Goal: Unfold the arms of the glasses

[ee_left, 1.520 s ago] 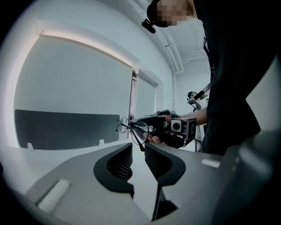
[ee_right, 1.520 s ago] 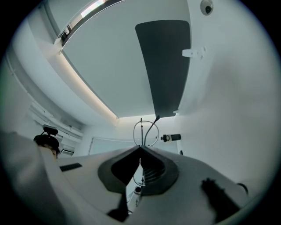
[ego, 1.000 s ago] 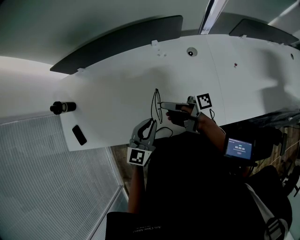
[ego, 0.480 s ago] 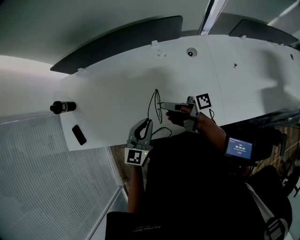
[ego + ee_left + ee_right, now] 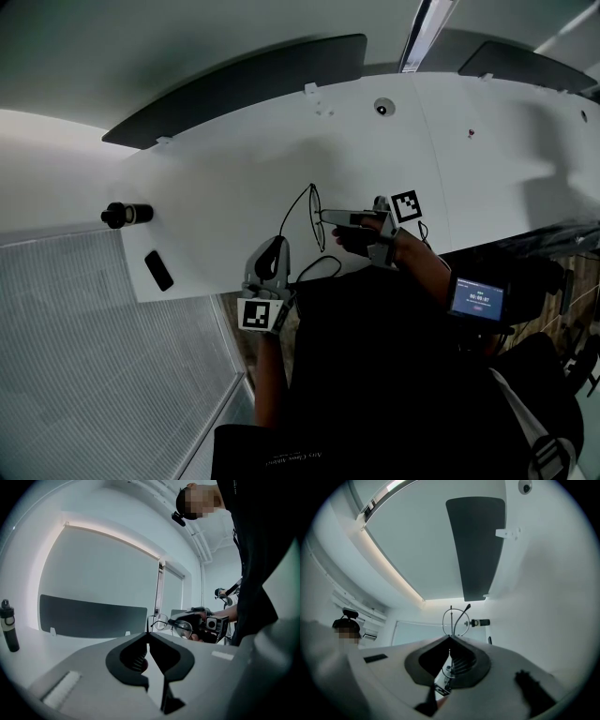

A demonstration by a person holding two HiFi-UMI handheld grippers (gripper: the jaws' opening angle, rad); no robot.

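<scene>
Thin black-rimmed glasses [image 5: 316,217] hang on edge above the white table [image 5: 216,187], near its front edge. My right gripper [image 5: 324,215] is shut on their frame from the right. In the right gripper view a lens ring [image 5: 451,619] stands just past the closed tips [image 5: 450,638]. One thin arm [image 5: 292,208] swings out from the top of the frame down to my left gripper [image 5: 278,241], which is shut on its end. In the left gripper view the arm's end rises from the closed tips [image 5: 147,633], with the glasses [image 5: 161,620] and the right gripper beyond.
A black bottle [image 5: 125,214] lies at the table's left end and a flat black slab [image 5: 157,270] near the left corner. Dark partition panels [image 5: 234,84] line the far side. A black cable [image 5: 321,267] loops at the front edge. A small lit screen [image 5: 476,298] sits by the right forearm.
My left gripper moved left along the table's front edge and its jaws closed. The glasses' arm swung outward from the frame with it. The right gripper stayed still.
</scene>
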